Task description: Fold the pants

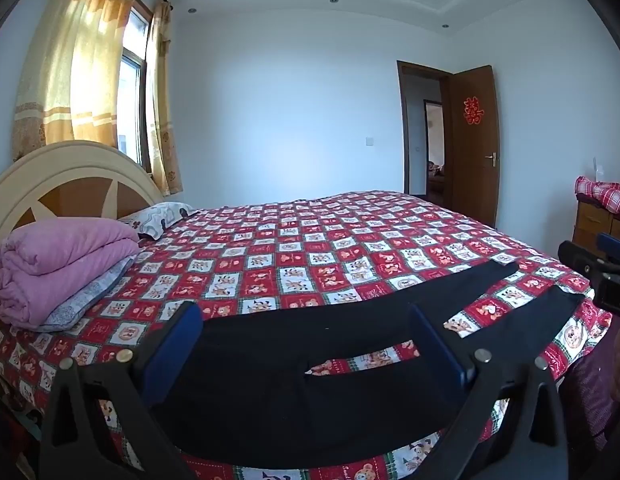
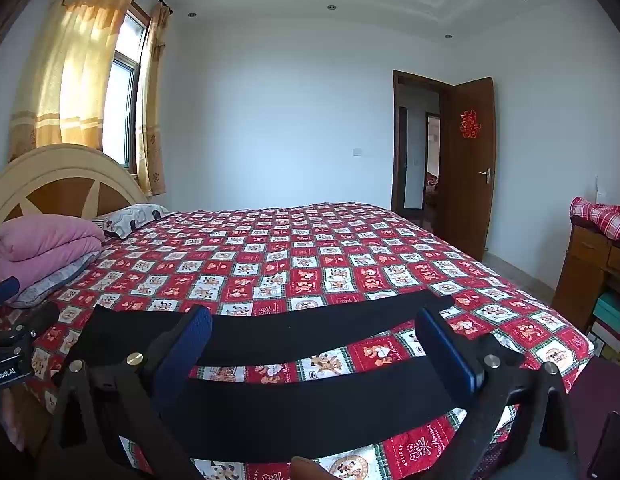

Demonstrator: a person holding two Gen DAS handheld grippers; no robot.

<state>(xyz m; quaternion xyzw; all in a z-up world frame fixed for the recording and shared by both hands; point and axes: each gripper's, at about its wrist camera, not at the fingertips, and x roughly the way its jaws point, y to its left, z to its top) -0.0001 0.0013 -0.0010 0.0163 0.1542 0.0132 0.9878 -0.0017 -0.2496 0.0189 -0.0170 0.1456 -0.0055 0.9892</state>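
Black pants lie flat along the near edge of the bed, waist to the left and the two legs spread apart toward the right. In the right wrist view the two legs run across the frame. My left gripper is open and empty, above the waist and crotch part. My right gripper is open and empty, above the legs. The right gripper's body also shows in the left wrist view at the right edge.
The bed has a red and white checked cover. A folded pink quilt and a pillow lie by the headboard at left. A wooden dresser stands at right, an open door beyond.
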